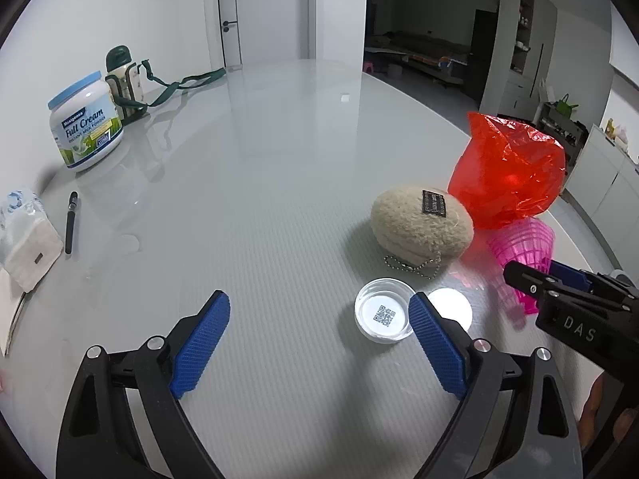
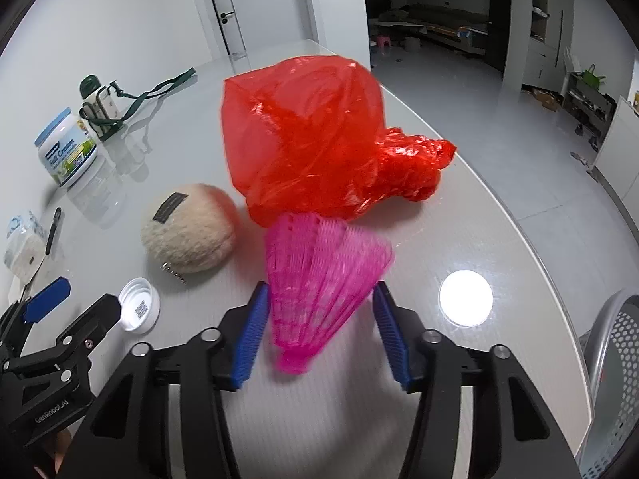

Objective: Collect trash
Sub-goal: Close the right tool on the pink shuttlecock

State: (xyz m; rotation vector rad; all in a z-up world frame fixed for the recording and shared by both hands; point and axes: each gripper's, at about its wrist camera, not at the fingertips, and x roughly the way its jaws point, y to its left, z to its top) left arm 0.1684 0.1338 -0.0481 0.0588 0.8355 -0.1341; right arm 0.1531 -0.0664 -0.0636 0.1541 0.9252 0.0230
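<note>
A pink plastic net [image 2: 319, 283] lies on the white table between the fingers of my right gripper [image 2: 321, 299], which is open around it; the pads do not clearly press it. It also shows in the left wrist view [image 1: 523, 251]. Behind it sits a crumpled red plastic bag [image 2: 315, 135] [image 1: 507, 167]. A clear plastic lid with a QR label [image 1: 384, 313] [image 2: 139, 305] lies just inside the right finger of my left gripper [image 1: 319, 311], which is open and empty.
A beige fuzzy pouch with a bead chain [image 1: 421, 221] lies beside the bag. A milk powder can [image 1: 86, 119], a green-strapped bottle [image 1: 122, 80], a pen [image 1: 71, 221] and a tissue pack [image 1: 28, 243] sit left. A perforated grey bin [image 2: 615, 379] stands beyond the table's right edge.
</note>
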